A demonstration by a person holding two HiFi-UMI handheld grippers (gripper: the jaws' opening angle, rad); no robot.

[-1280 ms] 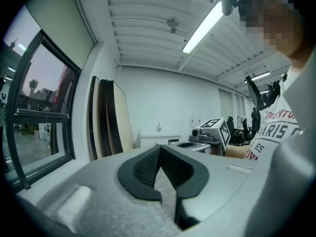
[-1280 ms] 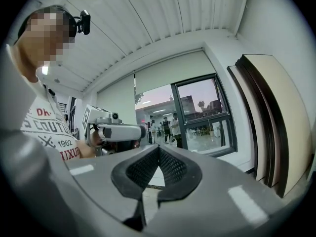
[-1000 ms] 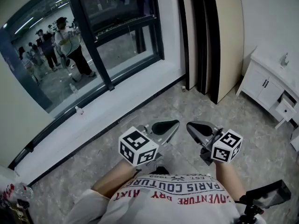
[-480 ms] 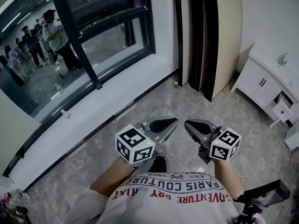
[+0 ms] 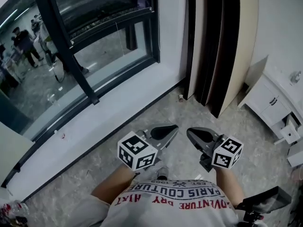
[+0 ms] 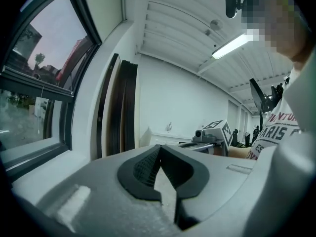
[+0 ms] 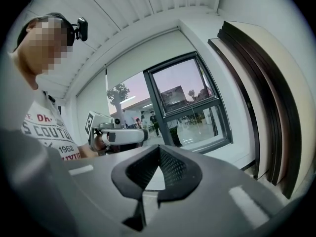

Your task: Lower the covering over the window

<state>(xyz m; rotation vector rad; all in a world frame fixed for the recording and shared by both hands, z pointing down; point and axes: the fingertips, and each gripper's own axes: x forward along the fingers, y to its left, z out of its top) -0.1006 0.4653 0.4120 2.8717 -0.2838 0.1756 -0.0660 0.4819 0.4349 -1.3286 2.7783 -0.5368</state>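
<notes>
Both grippers, the left gripper (image 5: 166, 131) and the right gripper (image 5: 199, 137), have their jaws pressed together on nothing, well short of the window (image 5: 94, 46). The blind (image 7: 148, 53) hangs across the window's top (light, limp fabric, we judge) — we would take it by its bottom edge.

There are two grey handheld grippers, the left gripper (image 5: 170, 128) and the right gripper (image 5: 191, 132). They carry two black-and-white marker cubes (image 5: 137, 151) (image 5: 227, 152). There is one large dark-framed window (image 5: 109, 46), one white roller blind (image 7: 138, 58), one white wooden cabinet (image 5: 270, 103) and one long ceiling strip light (image 6: 232, 44). Several tall dark and beige panels (image 5: 241, 46) lean in the corner; their exact number is unclear.
</notes>
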